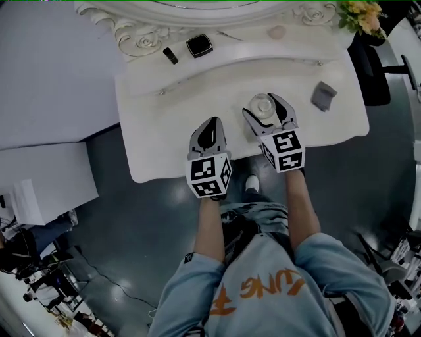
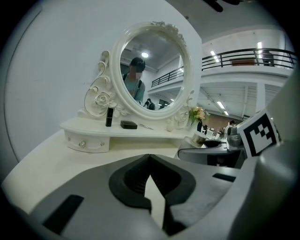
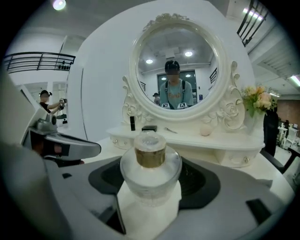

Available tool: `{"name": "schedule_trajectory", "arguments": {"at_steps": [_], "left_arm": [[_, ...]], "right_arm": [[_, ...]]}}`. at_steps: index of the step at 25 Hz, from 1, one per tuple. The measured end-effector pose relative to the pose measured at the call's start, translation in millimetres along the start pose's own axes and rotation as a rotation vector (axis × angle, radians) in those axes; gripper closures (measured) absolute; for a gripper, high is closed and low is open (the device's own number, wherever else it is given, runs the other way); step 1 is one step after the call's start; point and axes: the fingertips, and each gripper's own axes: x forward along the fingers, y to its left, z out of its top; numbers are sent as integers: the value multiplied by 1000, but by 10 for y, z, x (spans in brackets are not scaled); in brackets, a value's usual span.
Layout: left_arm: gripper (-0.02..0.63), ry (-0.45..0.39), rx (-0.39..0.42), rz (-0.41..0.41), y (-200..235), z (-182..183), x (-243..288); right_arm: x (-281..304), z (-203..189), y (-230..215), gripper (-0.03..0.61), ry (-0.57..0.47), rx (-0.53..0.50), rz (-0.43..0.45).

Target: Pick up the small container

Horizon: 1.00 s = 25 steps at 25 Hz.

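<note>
Right tool [image 1: 263, 106], head view: clenched on the small container [image 1: 261, 103], on the table [image 1: 158, 131] in front of the mirror [image 1: 131, 29].
Left gripper view: left tool [image 2: 150, 161] clenched, empty, facing the mirror.
Right gripper view: container seated centrally between the jaws. A straight, level lift is advised so the smooth glass is not slipped.

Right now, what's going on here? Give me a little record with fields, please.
Place: white dressing table with an oval mirror
Right gripper: jaws closed on the small container, a clear glass bottle with a gold neck
Lifted yet: cannot tell
Left gripper: jaws together, empty, over the table
Shelf: black tube, black case
Also: grey item, flowers
</note>
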Motion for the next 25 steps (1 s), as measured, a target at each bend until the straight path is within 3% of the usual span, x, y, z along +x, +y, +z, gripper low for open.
{"name": "schedule_trajectory", "arguments": {"at_steps": [19,25], "left_arm": [[595,-260,80,8,-673,778,-738],[595,-293,105,-6,-809,877,-836]], "right_arm": [[-1396,799,-229,249,-253,-55,-47],[-1584,864,-239,247,-288,-73,-56]]}}
